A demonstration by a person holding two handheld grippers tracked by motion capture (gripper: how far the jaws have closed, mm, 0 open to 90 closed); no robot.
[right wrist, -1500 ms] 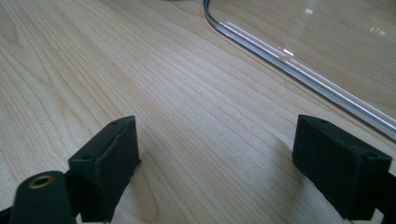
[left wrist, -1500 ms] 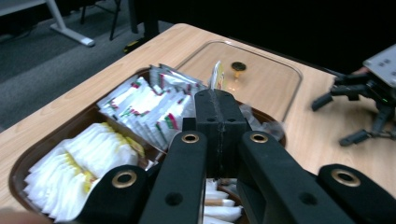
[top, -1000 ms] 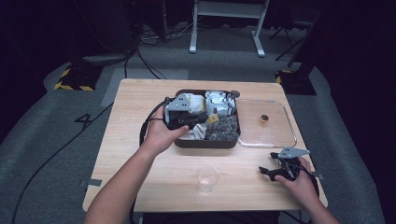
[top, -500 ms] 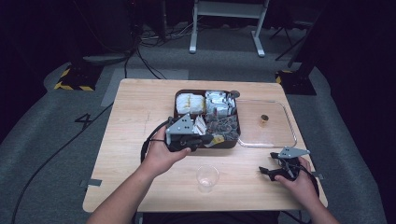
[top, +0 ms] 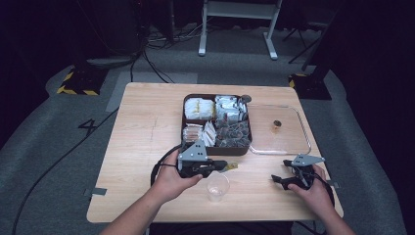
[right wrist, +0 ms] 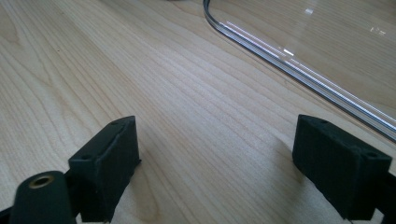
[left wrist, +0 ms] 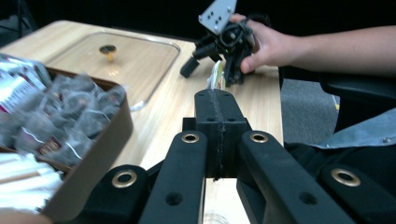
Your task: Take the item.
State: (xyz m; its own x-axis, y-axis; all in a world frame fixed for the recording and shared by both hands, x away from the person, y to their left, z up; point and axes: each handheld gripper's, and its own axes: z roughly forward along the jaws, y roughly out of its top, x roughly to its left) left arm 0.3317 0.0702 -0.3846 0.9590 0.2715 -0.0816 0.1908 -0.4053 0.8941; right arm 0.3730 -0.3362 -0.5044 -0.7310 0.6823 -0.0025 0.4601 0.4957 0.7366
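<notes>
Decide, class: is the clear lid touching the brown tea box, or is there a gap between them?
Touching. In the high view the clear lid lies flat on the table with its left edge butted against the tea box; no wood shows between them.

table: we see pale wood with fine straight grain
box: dark brown, holding white, silver and grey sachets
lid: clear, with a small dark and gold knob
cup: clear plastic
left gripper: black jaws with brass-coloured rivets, grey plate
sachet: we see pale yellow-green
right gripper: matte black pads
floor: grey carpet; yellow-and-black striped block
</notes>
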